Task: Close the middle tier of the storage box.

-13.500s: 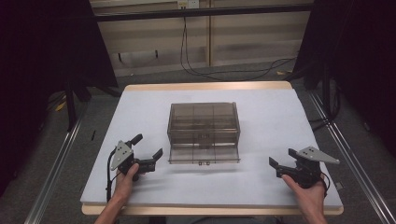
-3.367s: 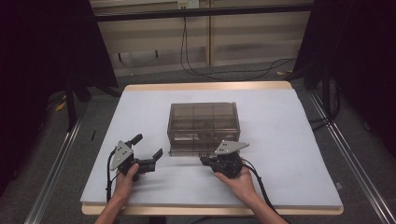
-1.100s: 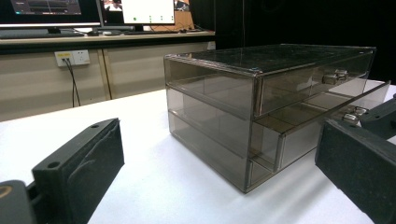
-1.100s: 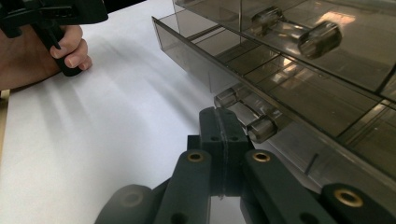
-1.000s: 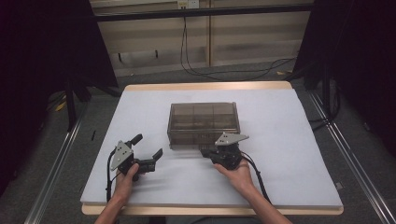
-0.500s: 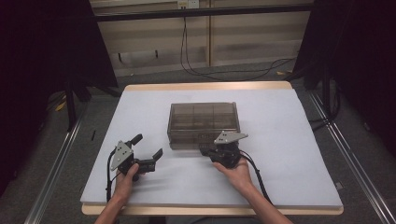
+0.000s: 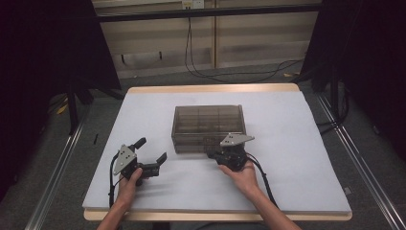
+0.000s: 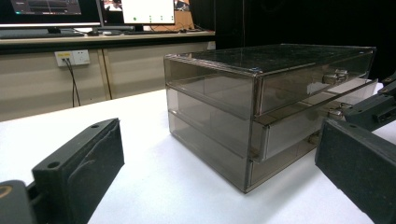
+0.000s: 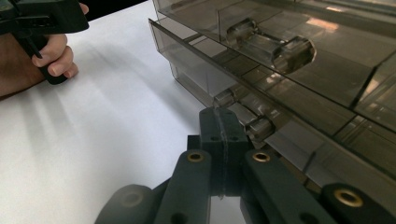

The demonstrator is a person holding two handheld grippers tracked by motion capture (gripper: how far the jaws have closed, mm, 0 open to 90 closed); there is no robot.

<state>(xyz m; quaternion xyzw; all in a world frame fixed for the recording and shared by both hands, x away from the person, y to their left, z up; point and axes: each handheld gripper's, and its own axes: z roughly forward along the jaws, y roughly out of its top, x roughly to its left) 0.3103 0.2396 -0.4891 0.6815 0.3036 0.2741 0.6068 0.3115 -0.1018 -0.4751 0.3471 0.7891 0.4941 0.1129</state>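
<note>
Your right gripper [image 7: 216,155] has crept up to the smoky drawer box [image 7: 208,125] mid-table, jaws pressed together at the middle drawer's handle [image 9: 243,116], possibly pinching it. Your left gripper [image 7: 152,155] stays put, jaws wide.

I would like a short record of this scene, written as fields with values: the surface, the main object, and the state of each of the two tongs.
Surface: white table top
Main object: smoky transparent plastic cabinet with three drawers, middle drawer slightly out
Left tongs: open, apart from the cabinet, resting on the table
Right tongs: shut, tips at the clear handle of the middle drawer; whether they pinch it is unclear
</note>
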